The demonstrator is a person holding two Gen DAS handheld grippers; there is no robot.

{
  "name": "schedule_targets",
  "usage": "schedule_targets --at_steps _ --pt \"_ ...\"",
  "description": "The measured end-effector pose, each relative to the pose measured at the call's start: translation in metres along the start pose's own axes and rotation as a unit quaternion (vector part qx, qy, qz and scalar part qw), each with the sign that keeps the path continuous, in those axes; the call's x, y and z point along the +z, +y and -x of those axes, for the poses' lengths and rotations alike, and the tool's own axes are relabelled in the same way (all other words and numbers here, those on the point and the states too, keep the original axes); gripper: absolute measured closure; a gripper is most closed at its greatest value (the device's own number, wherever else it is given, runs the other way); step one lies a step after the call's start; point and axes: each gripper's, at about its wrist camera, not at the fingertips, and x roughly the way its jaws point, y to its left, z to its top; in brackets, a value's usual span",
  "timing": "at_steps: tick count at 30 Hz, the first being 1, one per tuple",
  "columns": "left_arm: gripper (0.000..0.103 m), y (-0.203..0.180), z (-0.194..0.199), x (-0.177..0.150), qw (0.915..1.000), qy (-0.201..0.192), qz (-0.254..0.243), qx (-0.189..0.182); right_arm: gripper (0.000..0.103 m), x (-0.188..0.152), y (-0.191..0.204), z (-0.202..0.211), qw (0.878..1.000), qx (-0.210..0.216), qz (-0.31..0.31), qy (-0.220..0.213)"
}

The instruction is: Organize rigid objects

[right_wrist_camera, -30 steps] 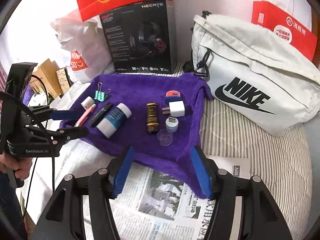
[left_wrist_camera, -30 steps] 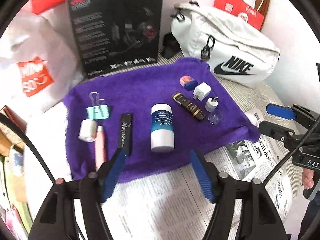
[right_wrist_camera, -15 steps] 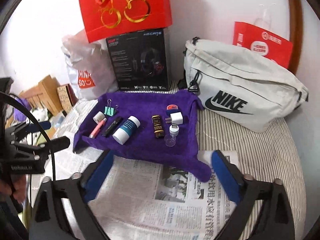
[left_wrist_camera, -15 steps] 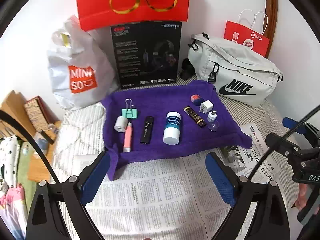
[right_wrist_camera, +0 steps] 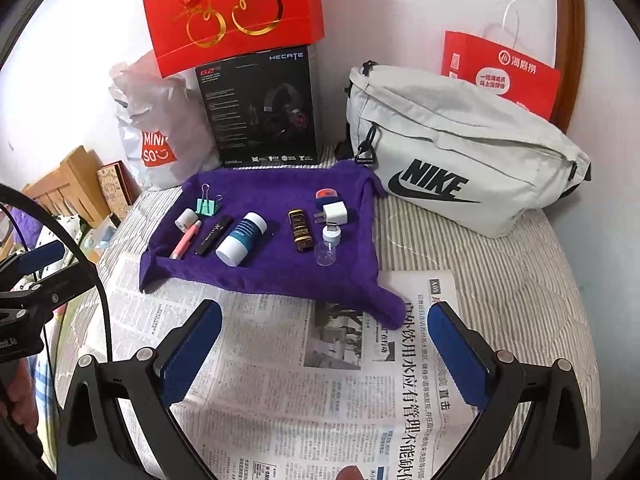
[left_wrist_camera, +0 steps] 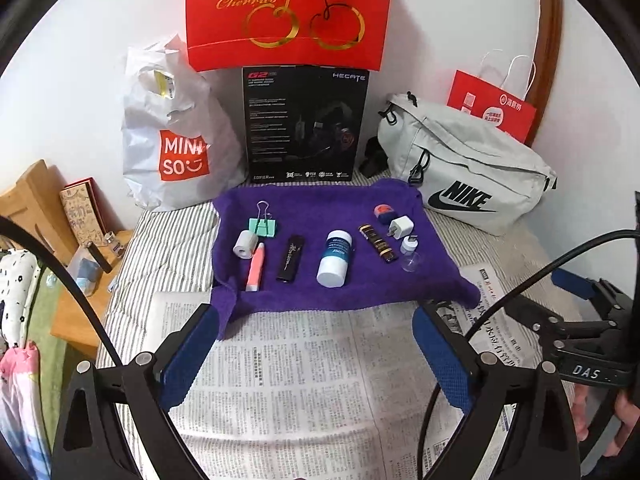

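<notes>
A purple towel (left_wrist_camera: 328,200) (right_wrist_camera: 280,276) on the bed holds a row of small items: a green binder clip (left_wrist_camera: 262,226), a white roll (left_wrist_camera: 245,244), a pink pen (left_wrist_camera: 256,267), a black stick (left_wrist_camera: 291,258), a white and blue bottle (left_wrist_camera: 335,258) (right_wrist_camera: 242,238), a brown tube (left_wrist_camera: 378,243) (right_wrist_camera: 301,230), a white charger plug (left_wrist_camera: 401,227) (right_wrist_camera: 335,213), a small cap (left_wrist_camera: 409,245) and a clear cup (left_wrist_camera: 411,262). My left gripper (left_wrist_camera: 316,354) is open and empty above the newspaper (left_wrist_camera: 304,392), well short of the towel. My right gripper (right_wrist_camera: 324,346) is open and empty too.
A grey Nike bag (left_wrist_camera: 468,168) lies at the right back. A black headset box (left_wrist_camera: 304,124), a red gift bag (left_wrist_camera: 288,12) and a white Miniso bag (left_wrist_camera: 176,144) stand against the wall. A wooden bedside stand (left_wrist_camera: 52,216) is at the left.
Both grippers have pulled back and up from the towel, and their jaws have opened wider. The objects on the towel have not moved.
</notes>
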Motion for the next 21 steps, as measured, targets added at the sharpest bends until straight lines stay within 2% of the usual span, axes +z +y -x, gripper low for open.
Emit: schedule_targets --at_steps 9,21 --pt "0.005 0.001 0.004 -0.003 0.9999 0.003 0.002 0.013 0.001 -0.003 -0.001 0.010 1.000 0.001 -0.006 -0.004" --pt "0.005 -0.005 0.007 -0.005 0.9999 0.012 0.000 0.006 0.001 -0.003 -0.002 0.017 1.000 0.005 -0.013 -0.002"
